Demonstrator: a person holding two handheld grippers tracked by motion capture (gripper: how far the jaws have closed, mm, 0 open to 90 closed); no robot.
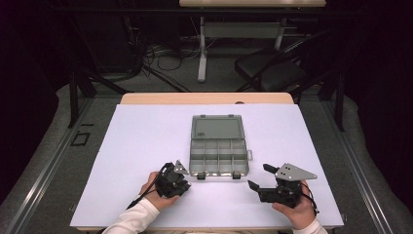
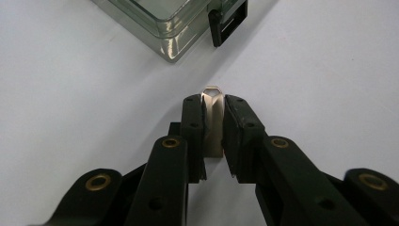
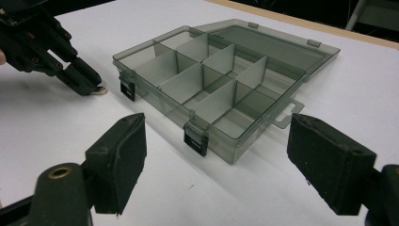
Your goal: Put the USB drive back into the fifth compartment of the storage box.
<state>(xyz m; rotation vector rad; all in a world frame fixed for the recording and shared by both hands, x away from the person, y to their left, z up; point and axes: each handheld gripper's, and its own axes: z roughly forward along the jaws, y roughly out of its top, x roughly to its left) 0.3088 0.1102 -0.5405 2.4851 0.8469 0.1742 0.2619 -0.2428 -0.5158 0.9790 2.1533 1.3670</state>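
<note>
Small metal piece (image 2: pixel 214 123) sitting between the left gripper (image 2: pixel 212 106) jaws on the table (image 1: pixel 146 136), compartment box (image 1: pixel 218 156) lying just beyond, right gripper (image 1: pixel 256 178) resting right of the box.

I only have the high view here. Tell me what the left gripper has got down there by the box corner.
Observer: The left gripper is shut on a small flat metal piece, silver, with a hole at its far tip.
Operator: Say whether it is off the table yet.
Observer: In the right gripper view its tip seems to rest on the white table; I cannot tell for sure.
Operator: Give me the box state.
Observer: The compartment box lies open, lid flat behind it, and the compartments that show look empty.
Operator: And the right gripper.
Observer: The right gripper is open, jaws wide apart, aimed at the box front.
</note>
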